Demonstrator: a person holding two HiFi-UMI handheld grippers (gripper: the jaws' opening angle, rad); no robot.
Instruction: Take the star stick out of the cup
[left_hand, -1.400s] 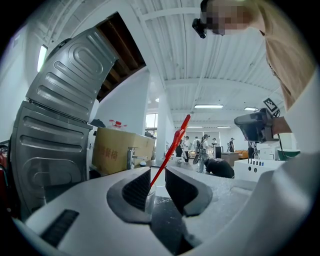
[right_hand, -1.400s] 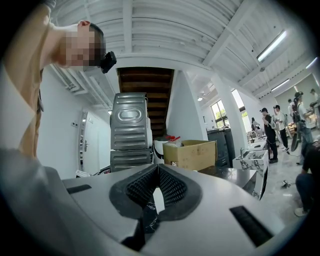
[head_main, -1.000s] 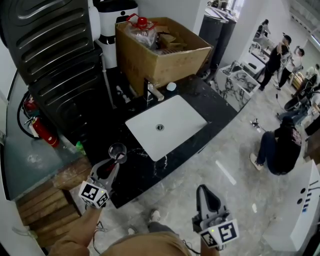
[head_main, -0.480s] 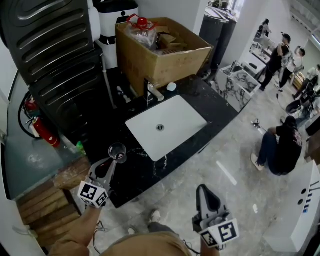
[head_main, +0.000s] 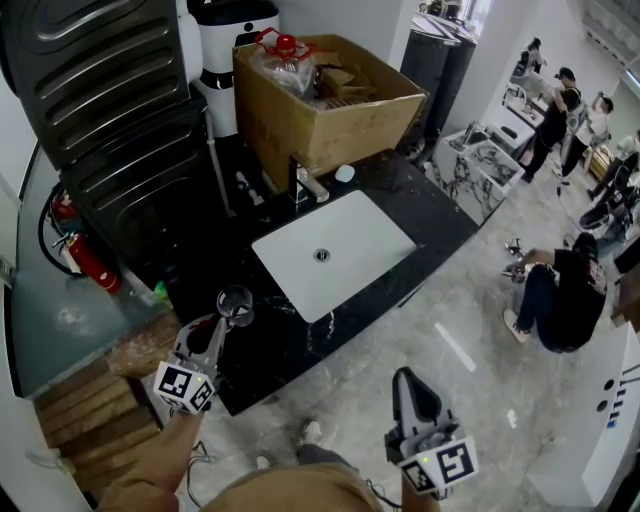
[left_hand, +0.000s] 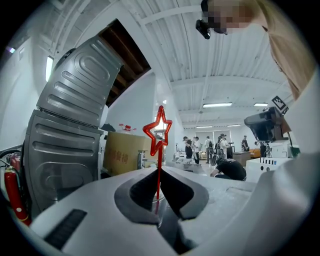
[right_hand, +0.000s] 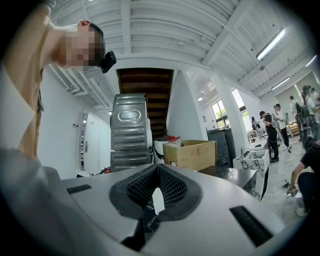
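- Our right gripper (head_main: 406, 380) hangs nearest, clenched on nothing, short of the counter (head_main: 300, 345).
- Our left gripper (head_main: 231, 320) is clamped on the star stick (left_hand: 159, 134).
- The stick stands in the cup (head_main: 235, 299) at the counter's near left corner.
- Farther right lies the sink (head_main: 370, 240).

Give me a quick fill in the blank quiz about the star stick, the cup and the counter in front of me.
The left gripper reaches the clear glass cup, where a thin red stick topped with a ___ stands.
The cup stands on the ___ marble countertop.
The brown cardboard box sits behind the white rectangular ___.
The right gripper holds ___.

Missing words: star; black; sink; nothing.
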